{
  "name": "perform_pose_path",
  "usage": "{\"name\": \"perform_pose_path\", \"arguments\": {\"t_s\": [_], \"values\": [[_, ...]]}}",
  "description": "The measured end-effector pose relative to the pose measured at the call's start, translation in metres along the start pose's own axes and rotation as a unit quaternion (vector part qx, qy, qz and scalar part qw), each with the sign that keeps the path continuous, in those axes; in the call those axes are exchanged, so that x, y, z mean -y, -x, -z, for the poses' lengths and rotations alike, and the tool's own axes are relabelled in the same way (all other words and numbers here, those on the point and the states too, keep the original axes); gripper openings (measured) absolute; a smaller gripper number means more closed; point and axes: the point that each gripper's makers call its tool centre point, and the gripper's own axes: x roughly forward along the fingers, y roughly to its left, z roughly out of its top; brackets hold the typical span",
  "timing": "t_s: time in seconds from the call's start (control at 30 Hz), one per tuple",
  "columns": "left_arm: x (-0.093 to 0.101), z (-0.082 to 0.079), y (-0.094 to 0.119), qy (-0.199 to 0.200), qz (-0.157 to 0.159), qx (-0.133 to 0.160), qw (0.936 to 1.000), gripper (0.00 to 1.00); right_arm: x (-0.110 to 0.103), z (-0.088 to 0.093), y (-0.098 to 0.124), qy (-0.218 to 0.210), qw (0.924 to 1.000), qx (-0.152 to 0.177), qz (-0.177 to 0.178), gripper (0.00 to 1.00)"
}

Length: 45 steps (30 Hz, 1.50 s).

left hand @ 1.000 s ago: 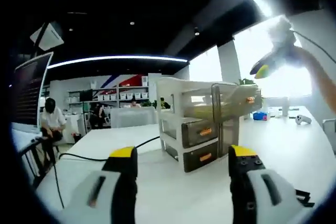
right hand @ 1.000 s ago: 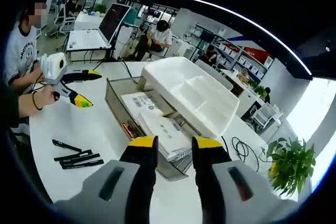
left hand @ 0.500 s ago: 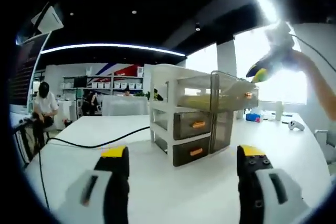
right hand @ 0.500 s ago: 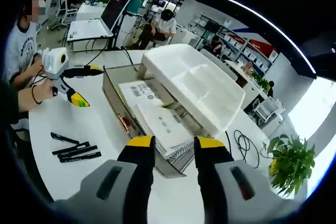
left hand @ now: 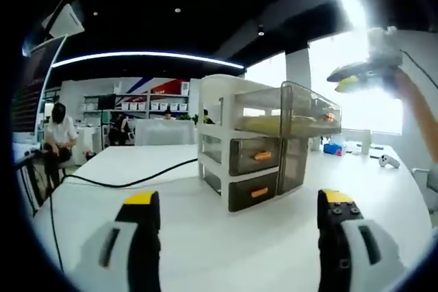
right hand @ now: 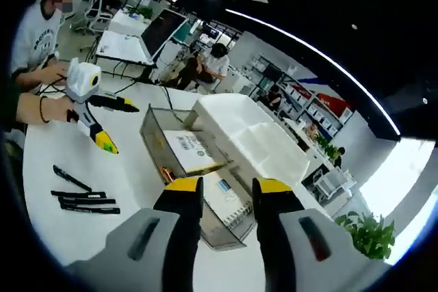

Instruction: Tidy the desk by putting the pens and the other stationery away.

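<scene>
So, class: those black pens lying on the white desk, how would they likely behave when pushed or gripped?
The black pens look slim and rigid, so probably light and stiff. Lying flat on the smooth desk, they may roll or slide when nudged. Their narrow barrels could slip between jaws.

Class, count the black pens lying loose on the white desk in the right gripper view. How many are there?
4. One pen lies angled, nearest the person. Three more lie stacked just below it. Others may be hidden inside the open drawer.
</scene>
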Motion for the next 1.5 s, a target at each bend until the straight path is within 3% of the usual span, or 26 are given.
{"name": "perform_pose_path", "arguments": {"t_s": [0.1, 0.2, 0.23, 0.3, 0.37, 0.47, 0.5, 0.6, 0.63, 0.77, 0.9, 1.0, 1.13, 1.3, 1.4, 1.5], "values": [[0.0, 0.0, 0.0, 0.019, 0.004, 0.003, 0.9998, 0.97, -0.013, -0.013, 0.001, 0.096, 0.9949, 0.025, 0.019, 0.31], [0.002, 0.002, -0.002, 0.014, 0.006, -0.003, 0.9999, 0.96, -0.026, -0.014, -0.002, 0.141, 0.9893, 0.03, 0.025, 0.3], [0.009, 0.005, -0.004, -0.002, 0.024, -0.013, 0.9996, 0.96, -0.029, -0.013, -0.003, 0.147, 0.9881, 0.034, 0.028, 0.29], [0.015, 0.005, -0.005, -0.006, 0.031, -0.009, 0.9995, 0.97, -0.037, -0.01, -0.006, 0.153, 0.9866, 0.042, 0.039, 0.28], [0.015, -0.001, -0.006, 0.002, 0.025, 0.015, 0.9996, 0.97, -0.046, -0.007, -0.011, 0.186, 0.9805, 0.046, 0.042, 0.28], [0.01, -0.002, -0.006, -0.002, 0.015, 0.027, 0.9995, 0.97, -0.05, 0.0, -0.017, 0.21, 0.9745, 0.042, 0.065, 0.28], [0.008, -0.009, -0.006, -0.019, 0.014, 0.053, 0.9983, 0.97, -0.05, 0.001, -0.019, 0.213, 0.9734, 0.043, 0.071, 0.28], [0.01, -0.017, -0.005, -0.012, 0.016, 0.083, 0.9963, 0.97, -0.054, -0.002, -0.022, 0.252, 0.9628, 0.054, 0.08, 0.26], [0.01, -0.022, -0.005, -0.002, 0.013, 0.1, 0.9949, 0.97, -0.054, -0.002, -0.023, 0.259, 0.9606, 0.057, 0.085, 0.24], [0.008, -0.024, -0.004, -0.014, 0.007, 0.096, 0.9952, 0.97, -0.056, 0.0, -0.028, 0.284, 0.9529, 0.053, 0.092, 0.23], [0.006, -0.028, -0.004, 0.026, 0.006, 0.114, 0.9931, 0.97, -0.054, 0.004, -0.035, 0.294, 0.9488, 0.047, 0.105, 0.23], [0.01, -0.03, -0.004, -0.007, 0.004, 0.116, 0.9932, 0.97, -0.056, 0.001, -0.032, 0.325, 0.9361, 0.044, 0.128, 0.2], [0.014, -0.025, -0.006, -0.023, 0.009, 0.099, 0.9948, 0.97, -0.055, 0.002, -0.029, 0.339, 0.9282, 0.041, 0.147, 0.15], [0.017, -0.026, -0.005, -0.01, 0.024, 0.102, 0.9945, 0.97, -0.057, 0.001, -0.032, 0.349, 0.9257, 0.027, 0.143, 0.12], [0.015, -0.026, -0.005, -0.035, 0.014, 0.098, 0.9945, 0.97, -0.05, -0.003, -0.033, 0.351, 0.9244, 0.023, 0.147, 0.11], [0.017, -0.029, -0.003, -0.045, 0.015, 0.103, 0.9935, 0.97, -0.05, -0.004, -0.035, 0.342, 0.9281, 0.03, 0.143, 0.11]]}}
